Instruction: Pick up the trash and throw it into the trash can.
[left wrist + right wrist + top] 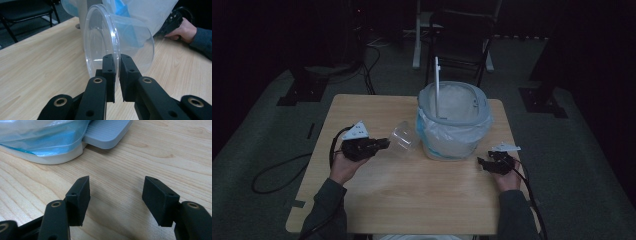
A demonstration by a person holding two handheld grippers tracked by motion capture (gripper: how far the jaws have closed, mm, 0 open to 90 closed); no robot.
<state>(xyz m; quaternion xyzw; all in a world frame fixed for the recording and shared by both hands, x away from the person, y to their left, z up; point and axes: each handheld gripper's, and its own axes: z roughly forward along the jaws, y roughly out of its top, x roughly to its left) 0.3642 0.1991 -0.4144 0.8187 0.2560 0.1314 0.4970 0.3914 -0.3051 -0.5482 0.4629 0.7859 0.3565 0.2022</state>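
Observation:
A clear plastic cup [404,136] lies on its side just left of a pedal bin [482,107] lined with a pale bag. My left gripper [386,144] is shut on the cup's rim. In the left gripper view the cup's [100,37] thin wall is pinched between the two black pads, my left gripper [117,65] holding it a little above the wooden table. My right gripper [482,162] rests low at the bin's right front. In the right gripper view it [116,187] stands open over bare wood, nothing between its fingers, close to the bin's grey pedal [107,131].
The bin's lid [437,85] stands upright at its back. The wooden table [412,190] has free room in front of the bin. A dark chair [462,35] stands beyond the table. Cables trail on the floor at the left.

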